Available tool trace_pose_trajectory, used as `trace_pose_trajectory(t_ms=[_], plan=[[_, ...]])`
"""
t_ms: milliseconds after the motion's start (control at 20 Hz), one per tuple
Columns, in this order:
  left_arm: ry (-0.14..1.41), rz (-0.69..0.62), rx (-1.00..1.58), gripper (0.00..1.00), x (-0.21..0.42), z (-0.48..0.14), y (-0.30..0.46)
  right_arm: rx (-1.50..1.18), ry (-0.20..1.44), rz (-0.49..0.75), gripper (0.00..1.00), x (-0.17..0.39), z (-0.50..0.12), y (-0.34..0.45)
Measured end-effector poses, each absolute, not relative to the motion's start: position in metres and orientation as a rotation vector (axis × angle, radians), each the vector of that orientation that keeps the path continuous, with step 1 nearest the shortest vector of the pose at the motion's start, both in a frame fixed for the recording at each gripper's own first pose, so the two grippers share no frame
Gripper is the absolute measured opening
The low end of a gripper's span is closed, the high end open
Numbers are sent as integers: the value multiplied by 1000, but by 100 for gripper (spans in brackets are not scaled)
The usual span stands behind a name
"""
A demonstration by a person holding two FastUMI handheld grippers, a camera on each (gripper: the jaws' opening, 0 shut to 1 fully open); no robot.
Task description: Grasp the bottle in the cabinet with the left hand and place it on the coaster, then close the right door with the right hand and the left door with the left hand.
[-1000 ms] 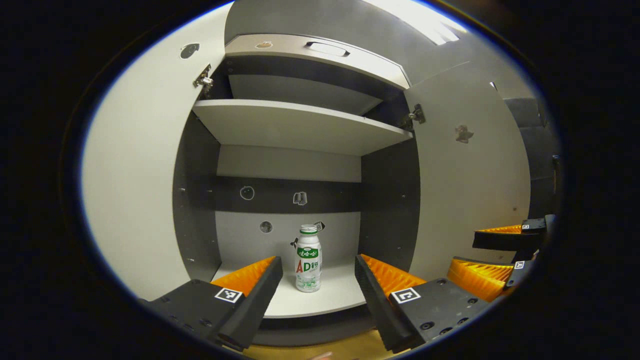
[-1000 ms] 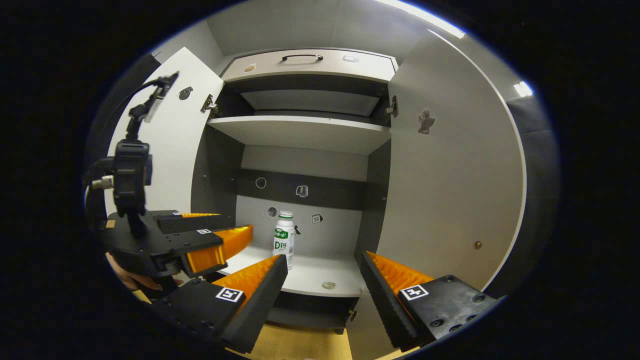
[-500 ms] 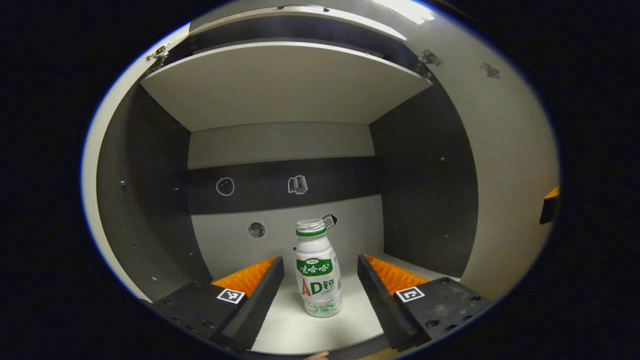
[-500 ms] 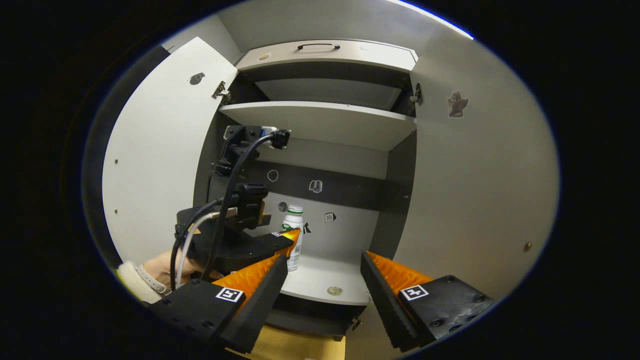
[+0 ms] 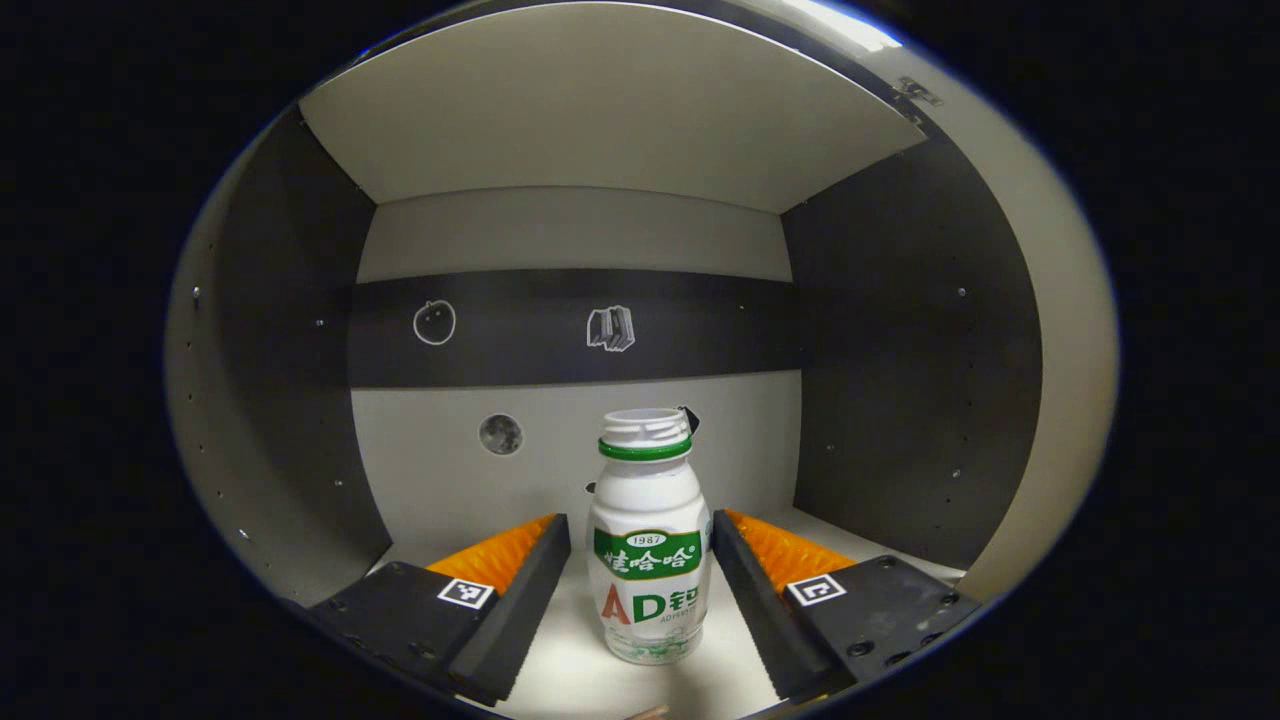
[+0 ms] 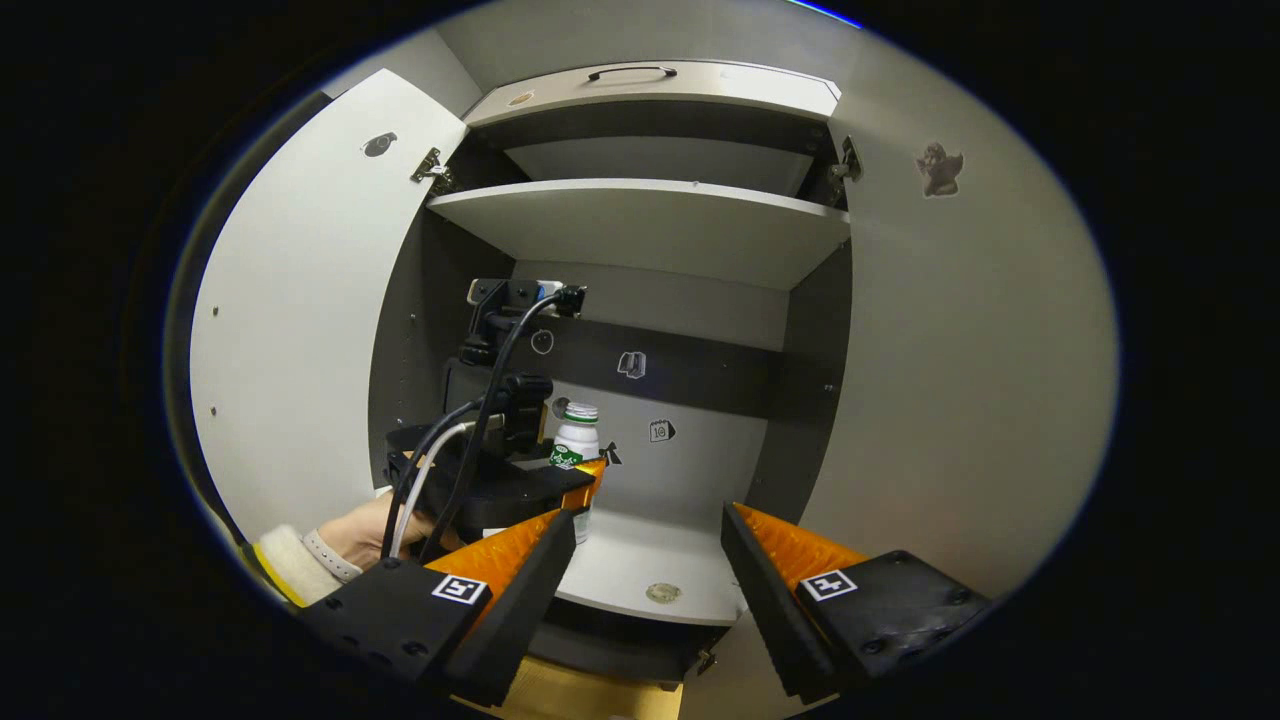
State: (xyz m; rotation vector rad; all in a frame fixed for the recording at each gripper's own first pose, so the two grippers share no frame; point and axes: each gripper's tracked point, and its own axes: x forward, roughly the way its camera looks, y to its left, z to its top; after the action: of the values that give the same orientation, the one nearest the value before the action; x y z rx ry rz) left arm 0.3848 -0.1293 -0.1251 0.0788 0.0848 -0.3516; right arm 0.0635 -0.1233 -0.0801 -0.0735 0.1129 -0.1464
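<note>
A: The bottle (image 5: 648, 540) stands upright on the cabinet's lower shelf (image 5: 590, 680), between the spread fingers of the left gripper (image 5: 640, 545). Neither finger seems to press it yet.

B: Then the gripper should likely go a little deeper, so the fingers close on the labelled body rather than its front edge, and squeeze evenly so it doesn't tip.

A: The right finger looks nearly touching, the left one apart; centring first would help.

B: And the right gripper view?

A: It takes in both open doors, the left door (image 6: 300, 300) and the right door (image 6: 960, 360), plus the hand (image 6: 365, 530) holding the left gripper. The right gripper (image 6: 650, 550) hangs outside the cabinet, fingers apart, empty. A small round thing (image 6: 659, 593), perhaps the coaster, lies near the shelf's front.
</note>
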Motion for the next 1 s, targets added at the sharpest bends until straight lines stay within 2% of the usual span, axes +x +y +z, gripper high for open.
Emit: trace_pose_trajectory(t_ms=[50, 250, 600, 1000], plan=[[83, -348, 67, 78, 380, -121, -128, -76, 112, -147, 98, 65, -80, -124], [93, -386, 50, 72, 383, -122, -132, -66, 101, -142, 98, 69, -75, -121], [50, -414, 69, 70, 352, -95, -131, -80, 90, -184, 98, 59, -67, -124], [5, -474, 104, 71, 255, -69, -117, -100, 64, -256, 98, 18, -52, -112]])
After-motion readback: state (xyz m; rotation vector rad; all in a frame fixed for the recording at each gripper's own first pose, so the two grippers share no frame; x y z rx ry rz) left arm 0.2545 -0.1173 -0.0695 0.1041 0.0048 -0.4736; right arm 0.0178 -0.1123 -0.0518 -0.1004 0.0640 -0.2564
